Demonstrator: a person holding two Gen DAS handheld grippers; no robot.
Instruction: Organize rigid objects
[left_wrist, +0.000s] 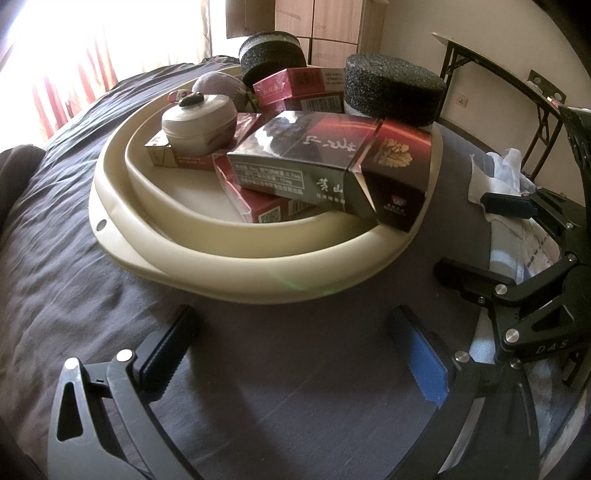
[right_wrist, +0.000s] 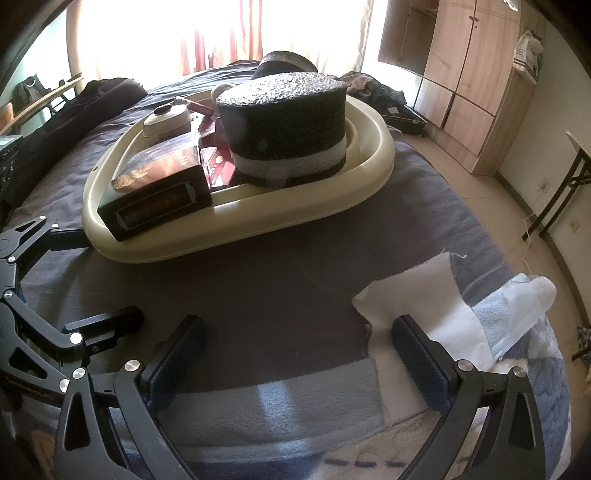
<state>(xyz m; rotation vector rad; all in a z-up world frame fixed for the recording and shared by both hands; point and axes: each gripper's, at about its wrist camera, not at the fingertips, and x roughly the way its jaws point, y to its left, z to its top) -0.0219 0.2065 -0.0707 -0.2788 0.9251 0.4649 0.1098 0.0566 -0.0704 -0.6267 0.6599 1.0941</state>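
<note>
A cream plastic basin (left_wrist: 236, 254) (right_wrist: 258, 210) sits on a bed with a dark grey sheet. It holds several cigarette boxes (left_wrist: 306, 162) (right_wrist: 159, 184), a small round lidded jar (left_wrist: 201, 123) (right_wrist: 168, 122) and two black foam cylinders (left_wrist: 393, 88) (right_wrist: 284, 122), one behind (left_wrist: 271, 51). My left gripper (left_wrist: 291, 347) is open and empty, just in front of the basin. My right gripper (right_wrist: 295, 350) is open and empty, over the sheet short of the basin. Each gripper also shows at the edge of the other view (left_wrist: 476, 243) (right_wrist: 85, 273).
A white cloth (right_wrist: 417, 306) and blue patterned towels (right_wrist: 517, 332) lie on the bed to the right. Dark clothing (right_wrist: 92, 99) lies at the left. A wooden wardrobe (right_wrist: 472, 74) and a folding table (left_wrist: 491, 81) stand beyond the bed.
</note>
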